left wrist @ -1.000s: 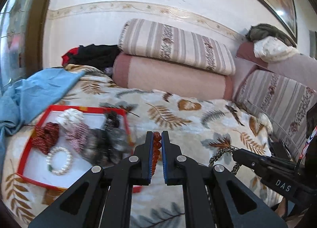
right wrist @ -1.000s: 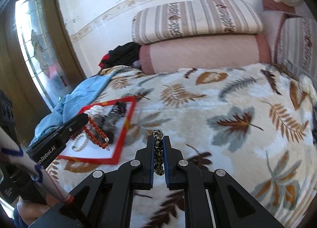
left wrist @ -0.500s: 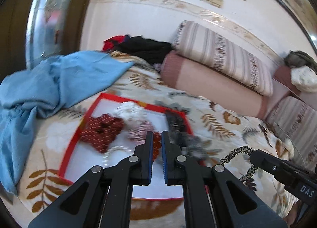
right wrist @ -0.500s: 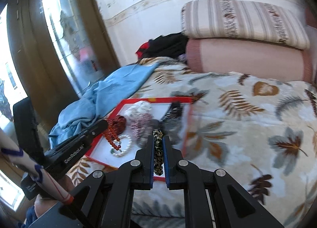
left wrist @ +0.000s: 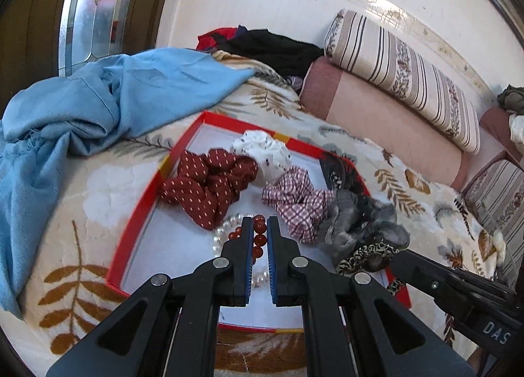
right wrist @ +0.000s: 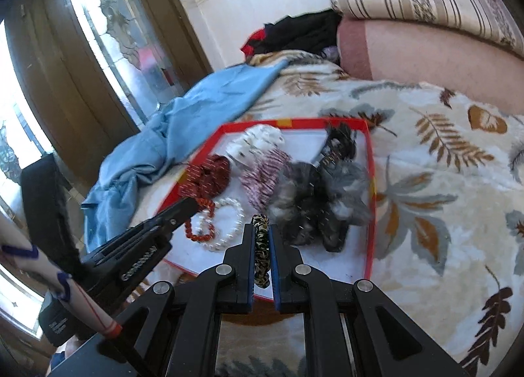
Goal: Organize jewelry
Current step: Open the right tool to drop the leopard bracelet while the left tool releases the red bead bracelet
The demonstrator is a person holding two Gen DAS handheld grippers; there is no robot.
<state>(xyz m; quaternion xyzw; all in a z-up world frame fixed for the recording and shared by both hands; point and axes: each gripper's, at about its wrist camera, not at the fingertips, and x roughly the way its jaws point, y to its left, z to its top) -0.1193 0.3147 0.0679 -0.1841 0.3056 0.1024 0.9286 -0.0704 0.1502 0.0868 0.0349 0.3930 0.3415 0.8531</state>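
Left gripper (left wrist: 260,229) was clamped on the red bead bracelet (left wrist: 258,239), right gripper (right wrist: 261,229) pinching a leopard-print band (right wrist: 261,246), both over the red-rimmed tray (left wrist: 137,216); pearl bracelet (right wrist: 226,223) partly hidden, scrunchies blurry.

A cream blanket (left wrist: 108,180) printed with brown and grey leaves covers the bed. A crumpled blue cloth (left wrist: 98,105) lies at its left edge, and a heap of black and red clothes (left wrist: 268,46) sits against the white wall (left wrist: 262,0), which carries a patterned border strip. 2 bolsters are stacked along the wall, a striped bolster (left wrist: 402,72) on top of a pink bolster (left wrist: 376,121). A dark wooden door (right wrist: 65,82) with a leaded glass panel (right wrist: 124,36) lets in bright daylight.
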